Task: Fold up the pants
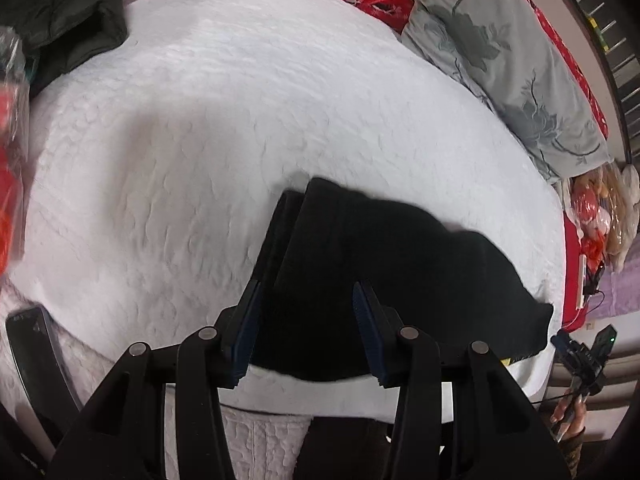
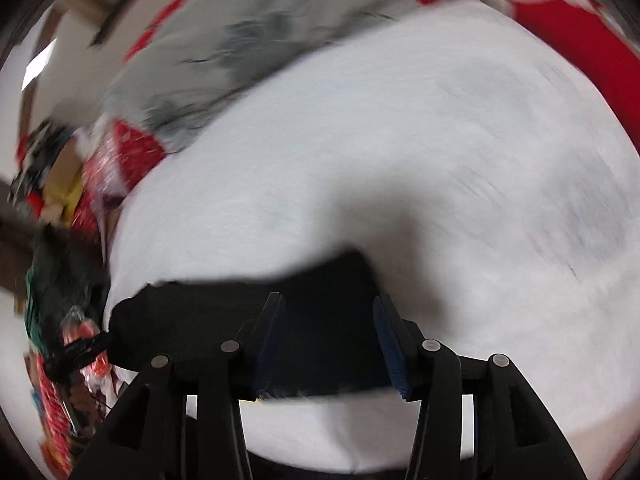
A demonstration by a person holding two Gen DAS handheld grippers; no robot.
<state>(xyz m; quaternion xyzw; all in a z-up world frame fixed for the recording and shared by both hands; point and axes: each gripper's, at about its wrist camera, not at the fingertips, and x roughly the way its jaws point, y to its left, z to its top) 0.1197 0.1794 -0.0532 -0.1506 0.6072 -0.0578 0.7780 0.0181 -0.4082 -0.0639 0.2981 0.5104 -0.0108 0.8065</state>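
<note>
Matt black cloth pants (image 1: 400, 272) lie on a white, rough-textured quilted bedspread (image 1: 200, 120), beside a glossy phone (image 1: 32, 344).

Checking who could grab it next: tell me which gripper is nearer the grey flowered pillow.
Right, as a hedged guess. The right gripper hangs over the black pants' end toward the grey flowered pillow; the left gripper is over the far end.

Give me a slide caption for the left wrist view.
Left gripper open above folded black pants on a white quilted bedspread, grey floral pillow beyond.
</note>
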